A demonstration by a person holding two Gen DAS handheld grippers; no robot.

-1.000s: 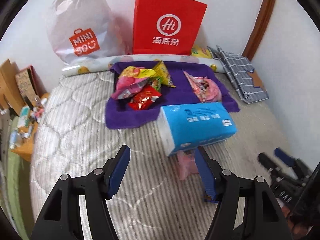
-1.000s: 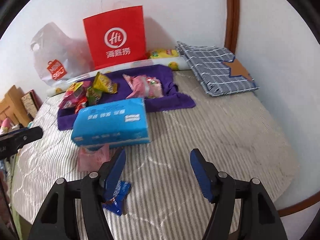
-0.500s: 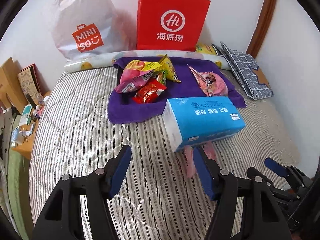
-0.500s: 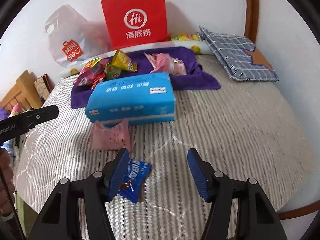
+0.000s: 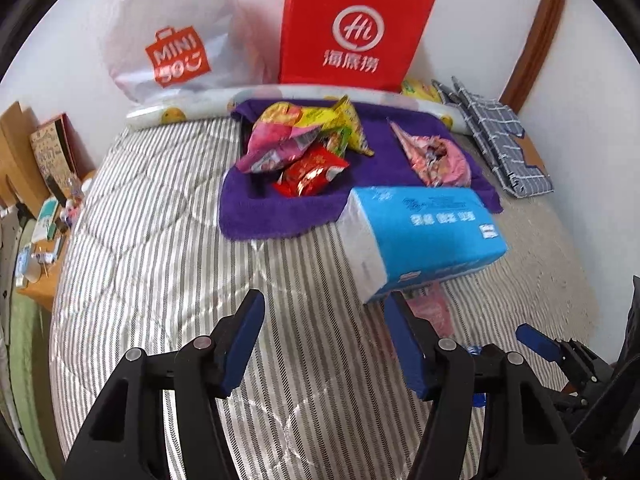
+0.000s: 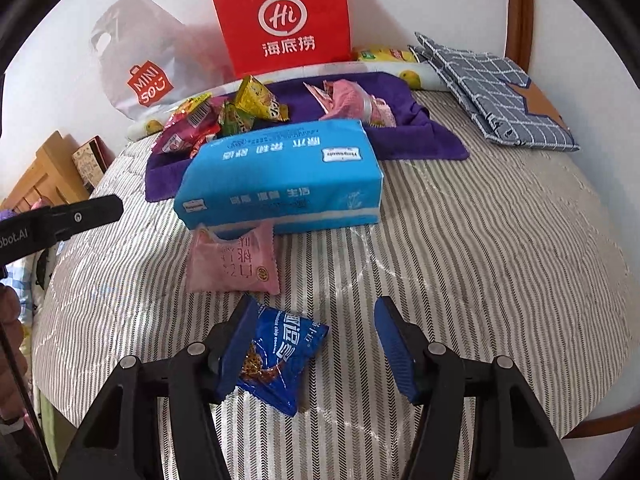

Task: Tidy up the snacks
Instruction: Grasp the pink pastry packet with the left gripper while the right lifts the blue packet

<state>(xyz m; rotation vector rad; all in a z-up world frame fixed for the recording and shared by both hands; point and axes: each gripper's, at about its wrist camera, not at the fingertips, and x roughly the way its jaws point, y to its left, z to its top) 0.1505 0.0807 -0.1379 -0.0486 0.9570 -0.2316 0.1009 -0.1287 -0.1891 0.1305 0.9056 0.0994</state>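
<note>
striped quilted bedcover [image 6: 460, 248] fills both views, white wall behind. against the wall i see a red paper bag [image 6: 282, 16] and a white miniso plastic bag [image 6: 136, 64], side by side.

purple towel [image 5: 280, 212] lies on the bed in front of the bags. on it, toward the left wrist view's left: a heap of snack packets [image 5: 304, 148] in pink, yellow, green and red. toward its right end: a pink bag of sweets [image 5: 434, 156], apart from the heap.

blue tissue pack [image 6: 280, 176] sits at the near edge of the towel, partly overlapping it. just in front of it, a pink snack packet [image 6: 234, 262] lies flat on the bedcover, its far edge touching or tucked under the pack; i cannot tell which.

right gripper [image 6: 316, 348]: jaws wide apart, nothing clamped. a blue cookie packet [image 6: 280, 360] lies on the bedcover between them, close against the left finger, clear of the right one.

left gripper [image 5: 324, 344]: jaws wide, nothing between them but bedcover. its right finger partly hides the pink packet and the tissue pack's near corner.

folded blue-grey checked cloth [image 6: 492, 92] lies at the far right of the bed. wooden furniture [image 6: 44, 176] stands off the bed's left side.
</note>
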